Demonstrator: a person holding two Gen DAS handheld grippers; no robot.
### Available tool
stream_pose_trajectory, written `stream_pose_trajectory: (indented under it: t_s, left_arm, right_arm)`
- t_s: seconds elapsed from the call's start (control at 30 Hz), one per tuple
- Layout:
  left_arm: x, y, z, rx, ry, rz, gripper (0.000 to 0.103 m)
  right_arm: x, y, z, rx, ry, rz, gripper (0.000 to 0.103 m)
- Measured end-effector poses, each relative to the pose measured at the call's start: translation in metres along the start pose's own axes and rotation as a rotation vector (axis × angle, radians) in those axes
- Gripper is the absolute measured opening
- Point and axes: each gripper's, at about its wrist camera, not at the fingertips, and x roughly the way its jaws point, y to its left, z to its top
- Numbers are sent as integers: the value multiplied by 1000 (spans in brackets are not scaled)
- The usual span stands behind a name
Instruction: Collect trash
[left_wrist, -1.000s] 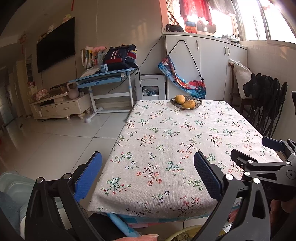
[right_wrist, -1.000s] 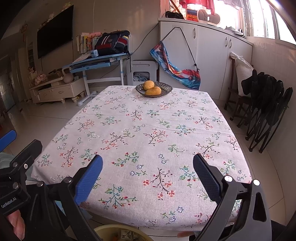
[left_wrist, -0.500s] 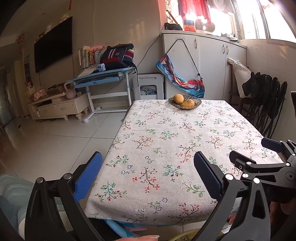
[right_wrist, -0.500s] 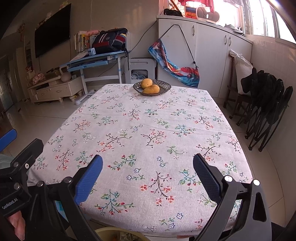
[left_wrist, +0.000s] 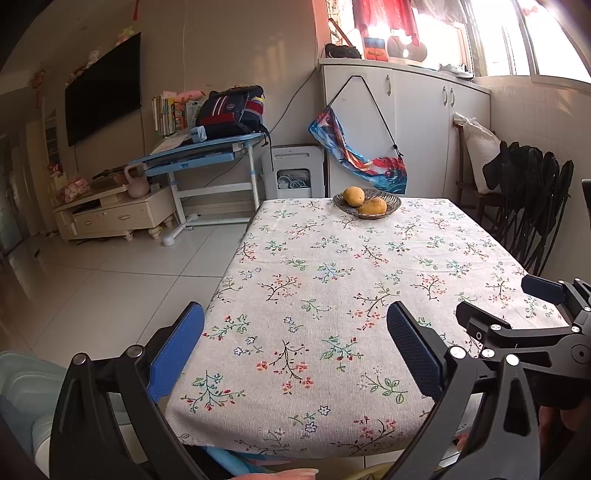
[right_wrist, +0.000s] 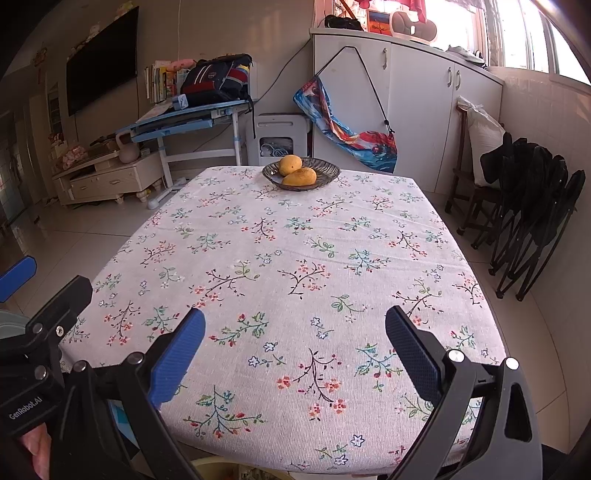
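My left gripper (left_wrist: 294, 312) and my right gripper (right_wrist: 294, 314) both stand open with nothing between their blue pads, held over the near edge of a table (left_wrist: 332, 280) with a floral cloth. The right gripper (left_wrist: 517, 314) also shows at the right of the left wrist view, and the left gripper (right_wrist: 40, 295) at the left of the right wrist view. Below the table's near edge a sliver of a yellowish bin rim (right_wrist: 218, 469) shows. No loose trash is visible on the cloth.
A dark bowl (right_wrist: 325, 173) with two mangoes (right_wrist: 299, 177) sits at the table's far end. Black folded chairs (right_wrist: 532, 206) stand to the right, white cabinets (right_wrist: 417, 110) behind, and a blue desk (left_wrist: 207, 155) far left. A hand (right_wrist: 33, 450) holds the left gripper.
Both views have crept forward over the table: its near edge sits lower in the frames and less of the bin rim shows. Both grippers have stayed open.
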Motion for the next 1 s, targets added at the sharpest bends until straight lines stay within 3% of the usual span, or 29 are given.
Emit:
stream_pose_trajectory:
  t_s: [1.0]
  left_arm:
    - [19,-2,1,-11,15,2,96]
  right_arm:
    - [5,-1,2,2,-19,-12,94]
